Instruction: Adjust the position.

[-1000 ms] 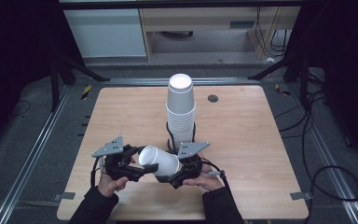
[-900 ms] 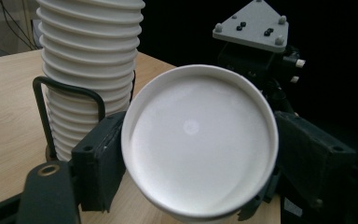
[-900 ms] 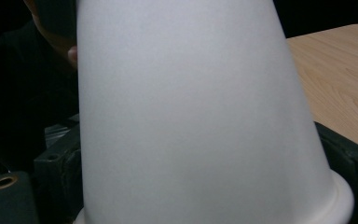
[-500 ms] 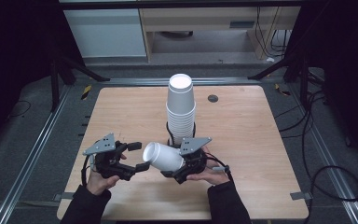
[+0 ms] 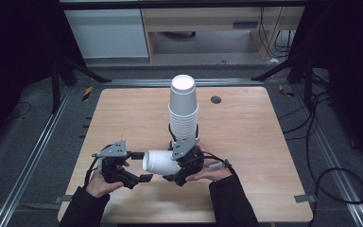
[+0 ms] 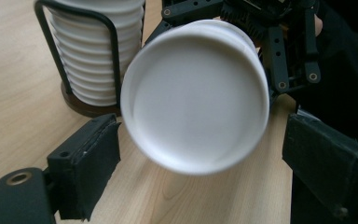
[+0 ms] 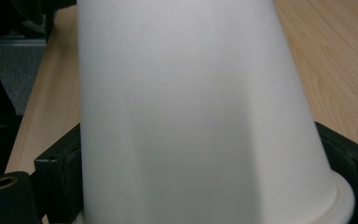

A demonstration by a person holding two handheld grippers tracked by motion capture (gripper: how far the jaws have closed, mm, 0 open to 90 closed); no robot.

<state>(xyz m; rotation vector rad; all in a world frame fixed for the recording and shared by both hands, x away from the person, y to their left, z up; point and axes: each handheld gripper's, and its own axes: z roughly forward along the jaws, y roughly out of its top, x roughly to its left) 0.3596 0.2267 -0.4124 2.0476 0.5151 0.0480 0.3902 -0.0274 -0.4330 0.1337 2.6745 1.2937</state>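
A single white paper cup (image 5: 159, 161) lies sideways above the table, with my right gripper (image 5: 177, 166) shut on its rim end. In the right gripper view the cup's wall (image 7: 196, 112) runs up between the two jaws of that gripper (image 7: 200, 186). The cup's flat base (image 6: 196, 98) points at my left gripper (image 6: 205, 172). The left gripper (image 5: 141, 166) stands open just left of the cup, its jaws on either side of the base and not touching it. Behind them a tall stack of upturned white cups (image 5: 183, 106) stands in a black wire holder (image 6: 114, 56).
The wooden table (image 5: 246, 127) has bare room to the left, right and front of the stack. A small dark round hole (image 5: 215, 100) sits near the far edge. Black cables (image 5: 331, 175) lie on the floor to the right.
My left gripper has come off the cup's base and drawn back a little to the left, open. The right gripper has kept the cup, nearly still.
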